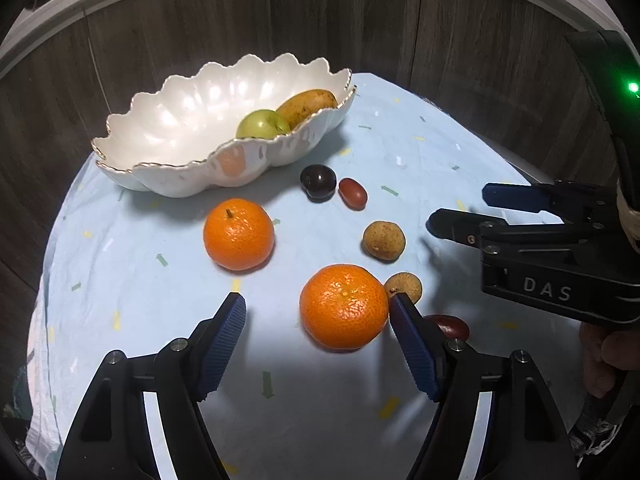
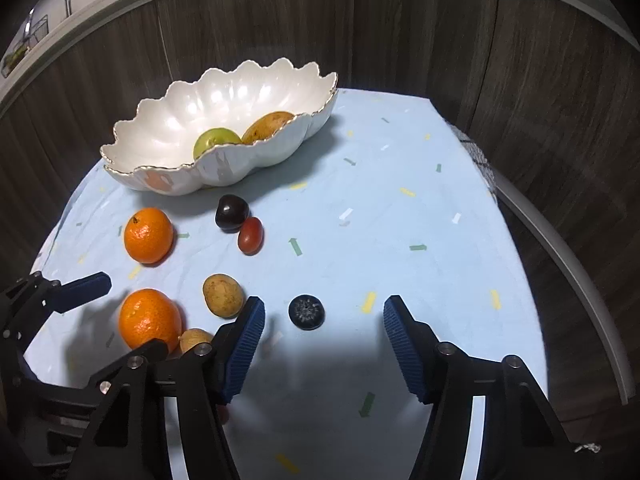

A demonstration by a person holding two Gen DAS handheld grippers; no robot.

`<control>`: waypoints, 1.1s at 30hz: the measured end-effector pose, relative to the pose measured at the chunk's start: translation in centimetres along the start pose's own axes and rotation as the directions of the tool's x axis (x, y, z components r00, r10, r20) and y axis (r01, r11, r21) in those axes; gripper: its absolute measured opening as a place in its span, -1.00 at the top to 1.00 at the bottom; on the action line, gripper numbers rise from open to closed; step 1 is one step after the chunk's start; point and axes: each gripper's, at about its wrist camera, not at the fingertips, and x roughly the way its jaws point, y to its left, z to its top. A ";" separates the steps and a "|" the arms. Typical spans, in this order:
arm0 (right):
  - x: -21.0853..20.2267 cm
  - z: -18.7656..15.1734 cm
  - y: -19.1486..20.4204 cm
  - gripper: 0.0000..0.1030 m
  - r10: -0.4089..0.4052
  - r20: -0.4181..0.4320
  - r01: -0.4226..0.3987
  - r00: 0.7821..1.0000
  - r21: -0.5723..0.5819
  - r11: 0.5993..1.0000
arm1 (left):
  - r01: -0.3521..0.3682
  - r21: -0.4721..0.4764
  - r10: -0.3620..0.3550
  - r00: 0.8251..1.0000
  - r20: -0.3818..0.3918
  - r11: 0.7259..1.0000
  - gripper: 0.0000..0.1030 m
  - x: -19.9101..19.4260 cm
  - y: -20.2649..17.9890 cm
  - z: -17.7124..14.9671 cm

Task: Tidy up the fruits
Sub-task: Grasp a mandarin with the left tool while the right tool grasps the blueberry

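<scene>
Pale blue cloth point(image 2: 400, 220), wood-panelled wall point(image 2: 420, 32)

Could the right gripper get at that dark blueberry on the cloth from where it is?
Probably yes. The blueberry lies alone on the cloth, just ahead of the right gripper, whose jaws stand open wider than the berry, with nothing between them and it.

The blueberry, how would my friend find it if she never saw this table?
Start at the white shell-shaped bowl at the back of the blue cloth, then come toward the front, past the plum. The blueberry lies alone between the right gripper's open fingers. It is the only small, dark blue, round fruit, with a little star-shaped crown on top.
</scene>
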 end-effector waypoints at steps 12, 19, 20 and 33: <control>2.0 -0.2 0.2 0.17 -0.005 -0.036 0.005 0.999 -0.007 1.000 | 0.052 -0.013 -0.052 0.998 -0.033 0.999 -0.09 1.6 -0.1 0.0; 1.9 -0.2 0.5 0.49 -0.005 -0.026 0.005 1.000 -0.027 1.000 | 0.059 0.010 -0.058 0.998 -0.022 0.998 0.12 1.6 -0.7 0.0; 1.9 -0.2 0.6 0.55 -0.002 -0.026 0.001 1.000 -0.032 0.999 | 0.058 0.011 -0.058 0.998 -0.020 0.998 0.13 1.6 -0.7 0.0; 1.2 -0.1 0.5 0.62 0.012 -0.015 -0.013 1.000 -0.021 1.000 | 0.047 -0.005 -0.047 0.999 -0.009 0.999 0.15 0.9 -0.5 -0.1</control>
